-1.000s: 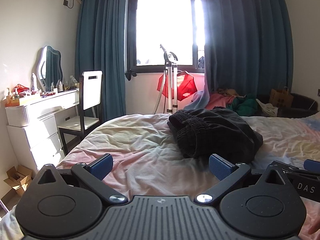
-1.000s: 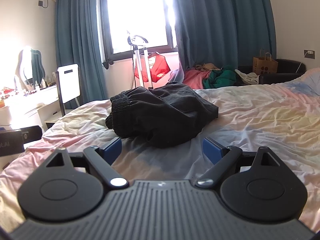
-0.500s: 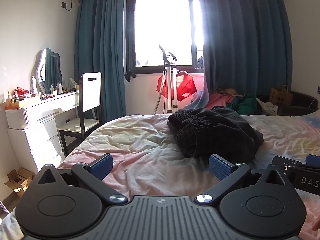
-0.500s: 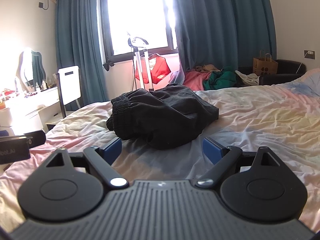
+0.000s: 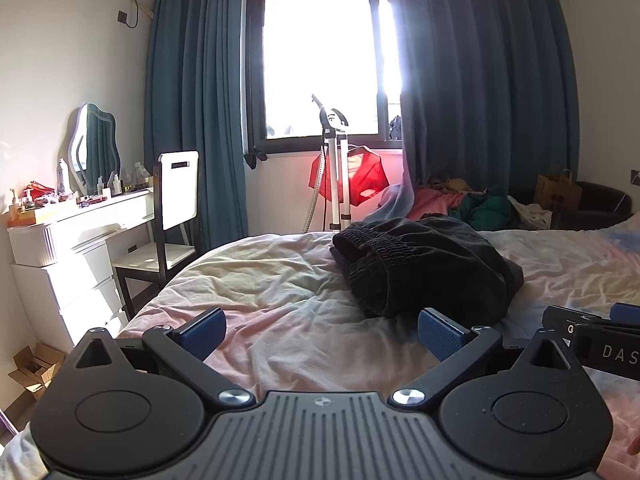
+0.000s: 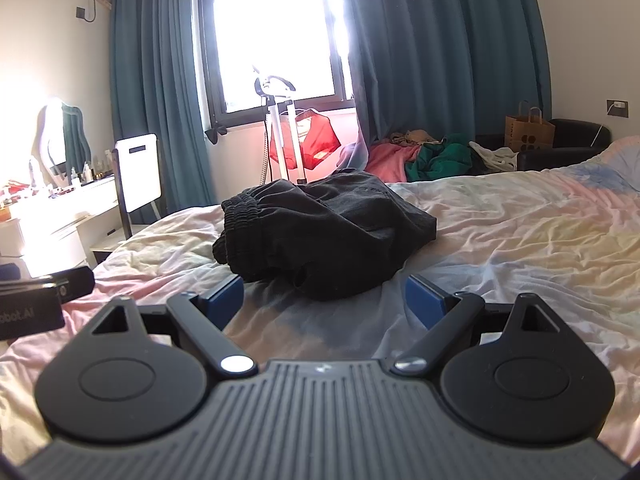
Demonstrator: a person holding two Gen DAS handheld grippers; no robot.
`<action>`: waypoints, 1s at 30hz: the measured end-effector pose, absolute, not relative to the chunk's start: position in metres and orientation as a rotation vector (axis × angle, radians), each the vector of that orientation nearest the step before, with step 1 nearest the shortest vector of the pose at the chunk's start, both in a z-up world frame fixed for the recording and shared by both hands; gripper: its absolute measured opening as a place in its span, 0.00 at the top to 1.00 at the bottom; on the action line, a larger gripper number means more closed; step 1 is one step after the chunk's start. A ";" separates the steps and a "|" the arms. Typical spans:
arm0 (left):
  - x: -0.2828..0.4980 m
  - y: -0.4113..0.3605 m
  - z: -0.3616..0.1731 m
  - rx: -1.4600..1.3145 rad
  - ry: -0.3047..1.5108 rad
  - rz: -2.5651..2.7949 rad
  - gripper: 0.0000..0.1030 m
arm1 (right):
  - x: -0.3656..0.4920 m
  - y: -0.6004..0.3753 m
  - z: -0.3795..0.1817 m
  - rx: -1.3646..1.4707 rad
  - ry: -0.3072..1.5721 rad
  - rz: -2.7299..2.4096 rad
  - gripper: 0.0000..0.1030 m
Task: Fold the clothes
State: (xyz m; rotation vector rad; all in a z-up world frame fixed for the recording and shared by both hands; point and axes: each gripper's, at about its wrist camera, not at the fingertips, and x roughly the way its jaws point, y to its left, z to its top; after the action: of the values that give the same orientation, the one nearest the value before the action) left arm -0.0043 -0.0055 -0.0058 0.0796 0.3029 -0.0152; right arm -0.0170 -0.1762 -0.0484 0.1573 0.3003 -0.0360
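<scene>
One dark bundle of clothes (image 5: 424,268) lies on the bed (image 5: 256,280), with the left gripper (image 5: 320,332) and right gripper (image 6: 324,300) held low before it, tongs apart and empty.

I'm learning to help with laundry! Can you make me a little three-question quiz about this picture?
1. True or false: the black shorts already lie flat and neatly folded on the bed.
2. Which is right? A: both grippers are open and empty. B: the left gripper holds the shorts. C: the right gripper holds the red cloth.
3. Fill in: the red cloth hangs on a white ____ by the window.

Key: 1 false, they sit in a crumpled heap. 2 A. 3 stand.
</scene>
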 end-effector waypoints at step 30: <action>-0.002 0.067 0.038 -0.128 0.221 0.052 0.00 | 0.054 -0.154 -0.029 0.092 0.265 0.070 0.22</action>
State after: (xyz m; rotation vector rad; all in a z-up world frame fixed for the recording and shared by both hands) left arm -0.0020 0.0672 0.0382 -0.1283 0.2206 0.0524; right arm 0.0540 -0.1535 -0.0291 0.0917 0.2655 0.0699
